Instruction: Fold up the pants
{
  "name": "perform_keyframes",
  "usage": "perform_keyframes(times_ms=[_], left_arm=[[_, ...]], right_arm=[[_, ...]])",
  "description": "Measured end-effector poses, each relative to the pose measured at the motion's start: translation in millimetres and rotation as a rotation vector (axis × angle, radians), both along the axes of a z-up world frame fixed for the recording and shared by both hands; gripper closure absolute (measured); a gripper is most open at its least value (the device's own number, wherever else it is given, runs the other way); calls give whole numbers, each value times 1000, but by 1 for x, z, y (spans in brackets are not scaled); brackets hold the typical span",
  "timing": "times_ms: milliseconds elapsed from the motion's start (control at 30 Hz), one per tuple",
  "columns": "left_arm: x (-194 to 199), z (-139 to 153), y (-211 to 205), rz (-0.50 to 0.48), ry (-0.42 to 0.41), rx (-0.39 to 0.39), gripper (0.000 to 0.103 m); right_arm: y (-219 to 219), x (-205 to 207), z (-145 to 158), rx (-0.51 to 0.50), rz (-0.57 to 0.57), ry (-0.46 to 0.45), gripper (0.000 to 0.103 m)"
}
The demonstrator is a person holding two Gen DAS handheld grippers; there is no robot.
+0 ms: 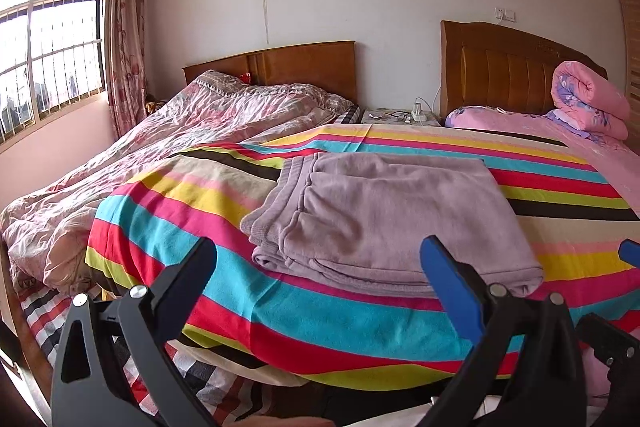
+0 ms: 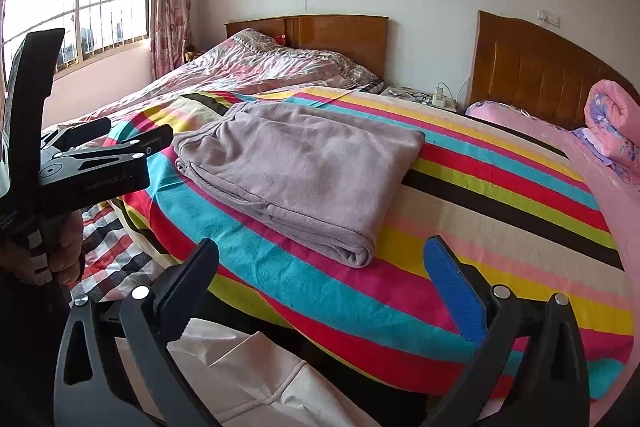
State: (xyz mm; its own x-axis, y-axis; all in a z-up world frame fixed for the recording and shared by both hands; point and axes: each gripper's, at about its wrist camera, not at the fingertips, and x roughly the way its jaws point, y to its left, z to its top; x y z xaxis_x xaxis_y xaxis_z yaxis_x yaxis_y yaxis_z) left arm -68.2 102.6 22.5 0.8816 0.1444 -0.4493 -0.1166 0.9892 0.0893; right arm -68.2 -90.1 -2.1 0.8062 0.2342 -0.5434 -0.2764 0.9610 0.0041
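Note:
The mauve fleece pants (image 1: 384,215) lie folded into a flat rectangle on the striped blanket (image 1: 192,227), waistband at the left. They also show in the right wrist view (image 2: 304,163). My left gripper (image 1: 320,259) is open and empty, just in front of the pants' near edge. My right gripper (image 2: 320,259) is open and empty, in front of the pants' near right corner, above the blanket (image 2: 500,227). The left gripper also shows at the left of the right wrist view (image 2: 120,143), held by a hand.
A second bed with a crumpled pink floral quilt (image 1: 160,131) lies to the left. A nightstand (image 1: 400,117) with cables stands between the headboards. A rolled pink quilt (image 1: 588,99) sits at the far right. A window (image 1: 48,39) is on the left wall.

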Motion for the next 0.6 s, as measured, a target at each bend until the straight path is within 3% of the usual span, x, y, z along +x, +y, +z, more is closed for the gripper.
perform_keyframes(times_ms=[600], left_arm=[[0, -3, -6, -35, 20, 4, 1]], right_arm=[[-4, 0, 2, 17, -13, -6, 4]])
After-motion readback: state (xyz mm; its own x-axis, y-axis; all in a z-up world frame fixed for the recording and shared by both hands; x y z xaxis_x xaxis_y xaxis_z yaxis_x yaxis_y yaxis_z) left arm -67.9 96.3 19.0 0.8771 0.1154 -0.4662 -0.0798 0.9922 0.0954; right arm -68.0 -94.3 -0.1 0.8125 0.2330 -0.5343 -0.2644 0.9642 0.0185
